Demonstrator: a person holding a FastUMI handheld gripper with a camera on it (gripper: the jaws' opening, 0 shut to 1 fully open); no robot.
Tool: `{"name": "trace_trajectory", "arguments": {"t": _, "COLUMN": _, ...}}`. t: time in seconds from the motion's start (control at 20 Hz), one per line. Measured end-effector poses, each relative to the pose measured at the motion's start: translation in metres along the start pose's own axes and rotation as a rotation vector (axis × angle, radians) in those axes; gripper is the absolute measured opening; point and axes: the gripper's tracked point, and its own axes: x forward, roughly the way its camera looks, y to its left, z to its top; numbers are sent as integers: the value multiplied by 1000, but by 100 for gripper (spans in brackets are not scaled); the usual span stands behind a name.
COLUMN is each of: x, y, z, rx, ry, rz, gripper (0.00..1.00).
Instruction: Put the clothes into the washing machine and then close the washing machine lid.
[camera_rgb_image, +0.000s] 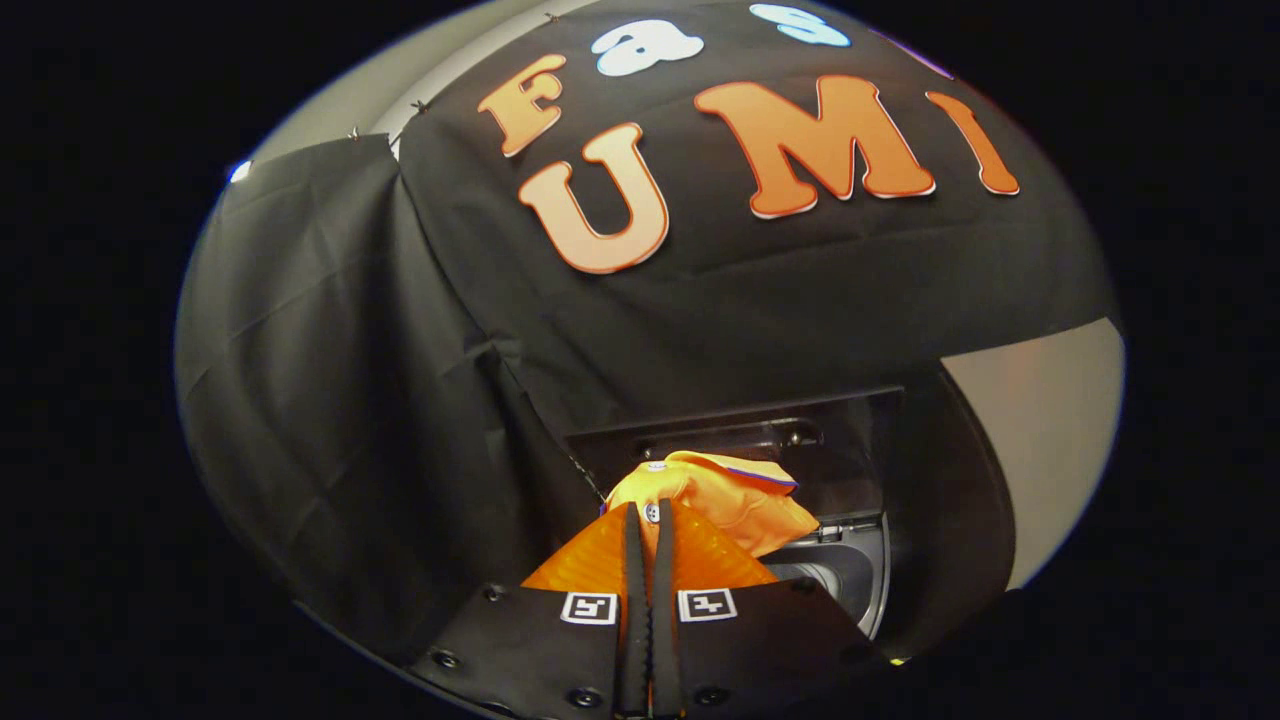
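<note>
While claw (649, 512) grips shirt (722, 492), above washer (850, 570).

The claw (648, 515) points forward and a little upward, its body spreading wide at the base with one square marker on each half. Its two fingers (634, 600) run side by side up the middle, drawn nearly together with only a thin slit between them along their whole length. The toothed inner edges face each other across that slit. At the tips the fingers pinch a fold of cloth (725, 495), both sides pressing on it, and the cloth bunches up just beyond the tips, held clear off anything below
</note>
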Motion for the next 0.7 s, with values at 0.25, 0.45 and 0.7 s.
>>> {"name": "trace_trajectory", "arguments": {"t": 0.25, "x": 61, "y": -33, "z": -46, "rx": -9, "ry": 85, "rz": -34, "gripper": 9}}
{"name": "trace_trajectory", "arguments": {"t": 0.45, "x": 97, "y": -55, "z": -87, "rx": 11, "ry": 139, "rz": -48, "gripper": 9}}
{"name": "trace_trajectory", "arguments": {"t": 0.7, "x": 131, "y": -69, "z": -139, "rx": 36, "ry": 219, "rz": -65, "gripper": 9}}
